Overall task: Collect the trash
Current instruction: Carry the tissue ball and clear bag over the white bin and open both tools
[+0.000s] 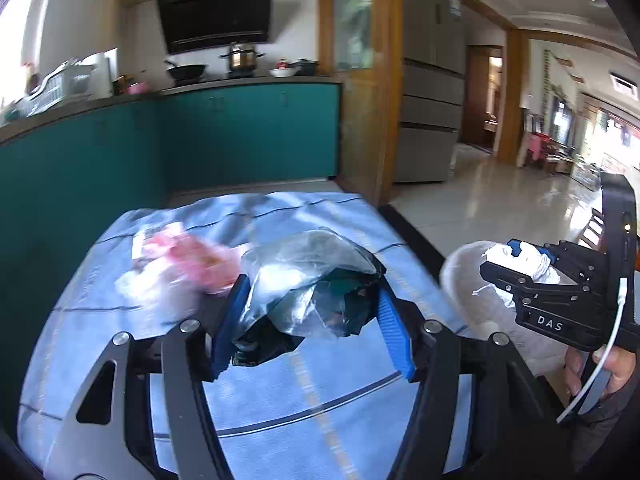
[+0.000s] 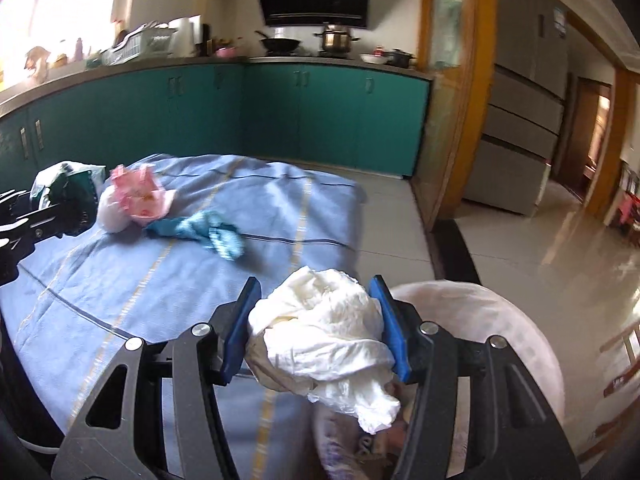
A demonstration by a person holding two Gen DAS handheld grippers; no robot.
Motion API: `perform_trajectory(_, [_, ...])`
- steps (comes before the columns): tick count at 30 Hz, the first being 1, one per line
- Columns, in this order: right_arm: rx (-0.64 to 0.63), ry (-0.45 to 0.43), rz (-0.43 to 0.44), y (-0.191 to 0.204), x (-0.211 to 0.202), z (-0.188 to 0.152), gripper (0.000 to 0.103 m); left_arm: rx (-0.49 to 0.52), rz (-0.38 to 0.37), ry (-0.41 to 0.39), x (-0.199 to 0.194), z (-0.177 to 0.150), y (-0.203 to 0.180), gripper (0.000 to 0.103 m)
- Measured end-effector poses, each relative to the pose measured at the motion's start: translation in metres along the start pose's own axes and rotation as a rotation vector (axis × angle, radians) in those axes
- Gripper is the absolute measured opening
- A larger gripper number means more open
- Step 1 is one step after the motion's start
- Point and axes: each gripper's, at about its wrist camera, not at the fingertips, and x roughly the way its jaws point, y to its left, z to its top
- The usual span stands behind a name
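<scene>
My left gripper (image 1: 312, 285) is shut on a crumpled clear and dark green plastic bag (image 1: 296, 264), lifted above the blue cloth (image 1: 280, 400) on the table. My right gripper (image 2: 314, 280) is shut on a wad of white paper (image 2: 328, 320), held over the edge of a bin with a pale pink liner (image 2: 520, 320). On the cloth lie a pink and white wrapper (image 2: 136, 200) and a teal wrapper (image 2: 204, 232). The right wrist view shows the left gripper (image 2: 76, 200) at the far left with its bag. In the left wrist view the right gripper (image 1: 520, 256) is at the right, by the bin (image 1: 464, 276).
Teal kitchen cabinets (image 2: 320, 120) with a worktop, pots and a hood run behind the table. A wooden door frame (image 1: 384, 120) and a grey fridge (image 1: 432, 100) stand to the right. Shiny tiled floor (image 1: 500, 208) lies beyond the bin. A hand (image 1: 612, 372) holds the right gripper's handle.
</scene>
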Motion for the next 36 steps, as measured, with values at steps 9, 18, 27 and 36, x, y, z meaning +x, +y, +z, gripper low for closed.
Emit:
perform_trajectory(9, [0.147, 0.014, -0.196, -0.084, -0.03, -0.036, 0.056, 0.091, -0.164, 0.002, 0.027, 0.01, -0.091, 0.062])
perform_trajectory(18, [0.273, 0.043, -0.298, -0.137, -0.036, -0.061, 0.056, 0.123, -0.306, 0.069, 0.083, 0.003, -0.165, 0.062])
perform_trajectory(27, [0.286, 0.061, -0.321, -0.147, -0.032, -0.068, 0.056, 0.154, -0.342, 0.121, 0.11, -0.011, -0.196, 0.063])
perform_trajectory(36, [0.279, 0.072, -0.325, -0.143, -0.027, -0.064, 0.056, 0.139, -0.374, 0.156, 0.119, -0.012, -0.199, 0.068])
